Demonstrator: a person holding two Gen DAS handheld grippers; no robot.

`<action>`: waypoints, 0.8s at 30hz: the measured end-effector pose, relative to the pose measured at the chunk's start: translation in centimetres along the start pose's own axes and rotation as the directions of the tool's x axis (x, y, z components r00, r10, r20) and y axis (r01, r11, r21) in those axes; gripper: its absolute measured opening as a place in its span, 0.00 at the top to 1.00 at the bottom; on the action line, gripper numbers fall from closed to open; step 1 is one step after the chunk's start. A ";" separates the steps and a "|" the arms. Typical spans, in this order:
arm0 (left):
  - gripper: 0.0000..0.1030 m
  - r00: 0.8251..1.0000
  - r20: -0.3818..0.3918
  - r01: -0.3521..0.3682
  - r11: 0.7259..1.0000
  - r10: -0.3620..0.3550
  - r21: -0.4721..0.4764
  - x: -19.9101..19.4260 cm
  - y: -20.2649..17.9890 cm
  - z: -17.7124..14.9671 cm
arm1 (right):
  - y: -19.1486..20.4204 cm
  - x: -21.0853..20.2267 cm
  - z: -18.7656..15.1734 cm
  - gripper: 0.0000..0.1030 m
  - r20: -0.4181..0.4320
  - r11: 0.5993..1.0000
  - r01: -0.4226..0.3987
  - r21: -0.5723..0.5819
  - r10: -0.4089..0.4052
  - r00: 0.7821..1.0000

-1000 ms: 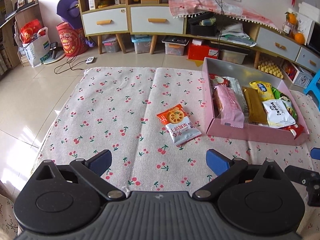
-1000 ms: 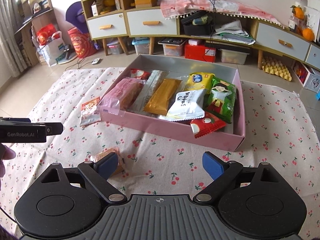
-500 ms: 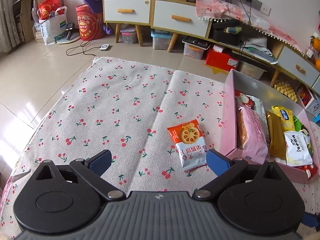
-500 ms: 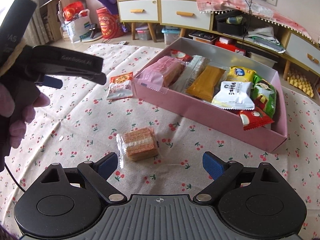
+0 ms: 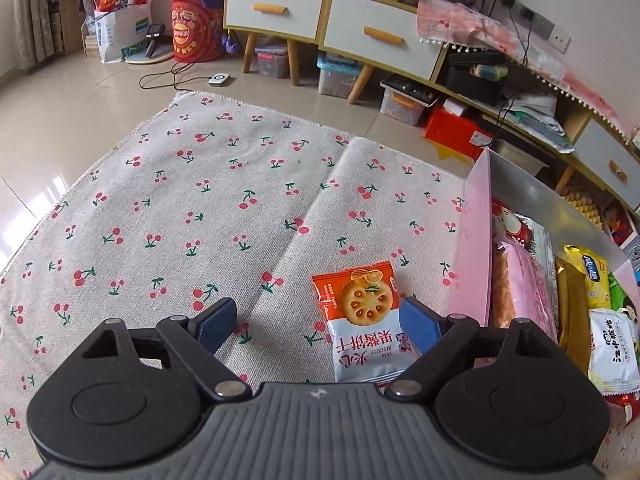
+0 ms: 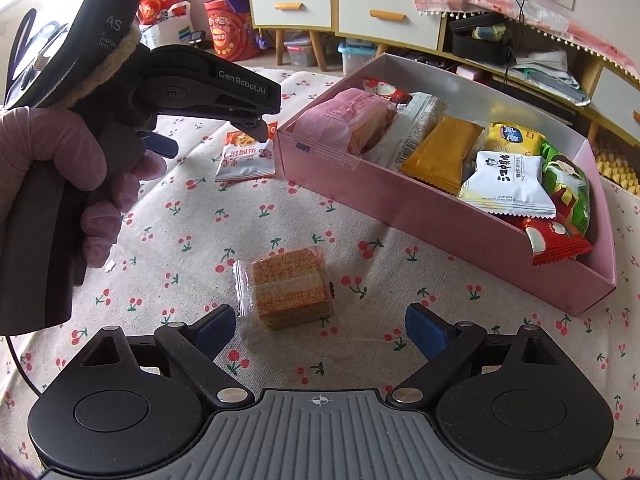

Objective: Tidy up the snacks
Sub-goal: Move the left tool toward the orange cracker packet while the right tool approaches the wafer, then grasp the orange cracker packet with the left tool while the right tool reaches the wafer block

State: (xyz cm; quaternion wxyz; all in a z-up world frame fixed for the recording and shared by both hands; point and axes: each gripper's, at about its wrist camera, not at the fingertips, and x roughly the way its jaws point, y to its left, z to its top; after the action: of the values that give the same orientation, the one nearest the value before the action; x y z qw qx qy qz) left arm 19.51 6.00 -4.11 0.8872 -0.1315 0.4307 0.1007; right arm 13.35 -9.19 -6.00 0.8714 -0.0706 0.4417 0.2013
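Note:
An orange-and-white jam biscuit packet (image 5: 366, 322) lies flat on the cherry-print cloth (image 5: 192, 208), just left of the pink box (image 5: 474, 248). My left gripper (image 5: 316, 324) hangs over it with its jaws closing; the packet lies between them, by the right pad, and no pad presses on it. A clear-wrapped wafer block (image 6: 290, 286) lies on the cloth just ahead of my right gripper (image 6: 320, 330), which stands open with nothing between its fingers. The right wrist view also shows the left gripper (image 6: 256, 130) above the biscuit packet (image 6: 246, 158), held by a gloved hand (image 6: 60, 168).
The pink box (image 6: 440, 224) holds several snack packets, among them a pink one (image 6: 348, 114), a mustard one (image 6: 440, 154) and a white one (image 6: 506, 184). Low cabinets (image 5: 328, 28) and storage bins stand on the floor beyond the cloth.
Both grippers have come down and closer to the cloth. The biscuit packet now lies between the left jaws, which have narrowed. The wafer block has come up in front of the right gripper.

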 end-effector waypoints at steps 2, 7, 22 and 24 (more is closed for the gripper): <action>0.16 1.000 0.002 -0.001 1.000 0.001 0.001 0.1 -0.1 0.0 | -0.1 0.1 0.0 0.09 -0.002 1.000 -0.004 0.007 0.004 1.000; 0.15 1.000 0.014 0.005 1.000 -0.005 0.010 0.3 -0.7 0.2 | 0.0 0.0 0.0 0.09 0.005 1.000 -0.003 0.005 0.003 1.000; 0.58 0.998 0.030 -0.054 0.986 0.050 0.157 -0.4 -0.8 -0.5 | 0.3 0.0 0.0 0.09 0.030 1.000 -0.007 -0.004 0.007 1.000; 0.60 0.999 0.020 -0.033 0.984 0.029 0.177 -0.5 -0.4 -0.4 | 0.4 0.0 0.0 0.09 0.034 1.000 -0.008 -0.010 0.009 0.999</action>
State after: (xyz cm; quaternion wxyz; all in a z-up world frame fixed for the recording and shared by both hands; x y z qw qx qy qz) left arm 19.07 5.46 -3.91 0.8974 -0.0445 0.4321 0.0770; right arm 13.17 -8.79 -6.02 0.8777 -0.0695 0.4259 0.2083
